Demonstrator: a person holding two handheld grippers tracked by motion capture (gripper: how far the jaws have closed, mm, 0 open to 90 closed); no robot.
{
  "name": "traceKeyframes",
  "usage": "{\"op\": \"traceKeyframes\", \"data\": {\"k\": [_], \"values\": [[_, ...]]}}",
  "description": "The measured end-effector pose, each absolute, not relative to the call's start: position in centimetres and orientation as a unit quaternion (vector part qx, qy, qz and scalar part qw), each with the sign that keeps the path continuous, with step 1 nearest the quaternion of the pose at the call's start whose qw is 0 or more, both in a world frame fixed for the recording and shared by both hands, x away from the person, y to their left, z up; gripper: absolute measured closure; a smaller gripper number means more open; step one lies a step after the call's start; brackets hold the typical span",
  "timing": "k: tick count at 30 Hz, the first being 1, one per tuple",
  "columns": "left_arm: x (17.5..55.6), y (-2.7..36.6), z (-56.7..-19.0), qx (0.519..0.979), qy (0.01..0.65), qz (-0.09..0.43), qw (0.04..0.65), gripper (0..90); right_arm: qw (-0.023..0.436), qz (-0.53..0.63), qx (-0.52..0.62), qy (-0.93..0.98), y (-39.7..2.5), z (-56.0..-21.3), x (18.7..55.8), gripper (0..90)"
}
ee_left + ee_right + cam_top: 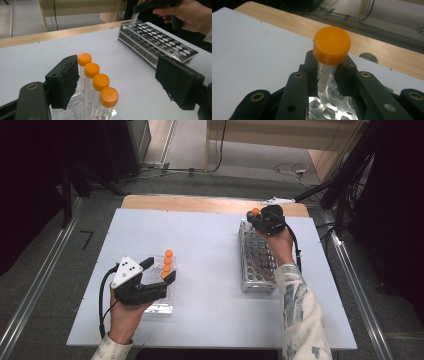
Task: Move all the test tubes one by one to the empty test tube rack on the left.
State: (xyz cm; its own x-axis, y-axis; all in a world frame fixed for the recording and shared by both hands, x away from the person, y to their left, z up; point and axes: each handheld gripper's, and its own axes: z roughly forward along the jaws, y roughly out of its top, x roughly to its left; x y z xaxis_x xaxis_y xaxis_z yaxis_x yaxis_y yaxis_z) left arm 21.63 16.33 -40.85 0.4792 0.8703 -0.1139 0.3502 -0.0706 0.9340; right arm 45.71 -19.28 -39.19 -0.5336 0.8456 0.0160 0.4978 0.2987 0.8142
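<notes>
The right gripper is clenched on a tube just below its orange cap, and the tube is held tilted over the far end of the metal rack, its tip at or just above the holes; whether it has entered one cannot be told. Because the tube is gripped high and leans, the tip could be set on the web between two holes and be pushed aside, or the tube could be wedged crookedly and slip in the jaws if pressed down. A release before the tube is seated would likely let it topple onto the desk. The rack is not held by anything, so a sideways push could shift it. The left gripper is released, with jaws spread wide beside four more capped tubes standing in a clear holder; a careless closing there could knock the row or tip the light holder.
</notes>
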Motion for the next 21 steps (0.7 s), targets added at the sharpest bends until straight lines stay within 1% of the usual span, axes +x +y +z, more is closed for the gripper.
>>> {"op": "traceKeyframes", "data": {"k": [3, 10, 21], "values": [[21.6, 16.3, -40.8, 0.687, 0.443, 0.251, 0.519, 19.4, 0.220, 0.415, 0.423, 0.775, -19.5, -38.3, 45.0, 71.4], [21.5, 15.8, -40.8, 0.689, 0.439, 0.250, 0.519, 19.3, 0.214, 0.429, 0.395, 0.784, -19.2, -37.1, 42.9, 71.4], [21.4, 15.5, -40.8, 0.693, 0.436, 0.249, 0.518, 19.4, 0.188, 0.449, 0.345, 0.803, -17.6, -38.2, 39.2, 71.5]]}}
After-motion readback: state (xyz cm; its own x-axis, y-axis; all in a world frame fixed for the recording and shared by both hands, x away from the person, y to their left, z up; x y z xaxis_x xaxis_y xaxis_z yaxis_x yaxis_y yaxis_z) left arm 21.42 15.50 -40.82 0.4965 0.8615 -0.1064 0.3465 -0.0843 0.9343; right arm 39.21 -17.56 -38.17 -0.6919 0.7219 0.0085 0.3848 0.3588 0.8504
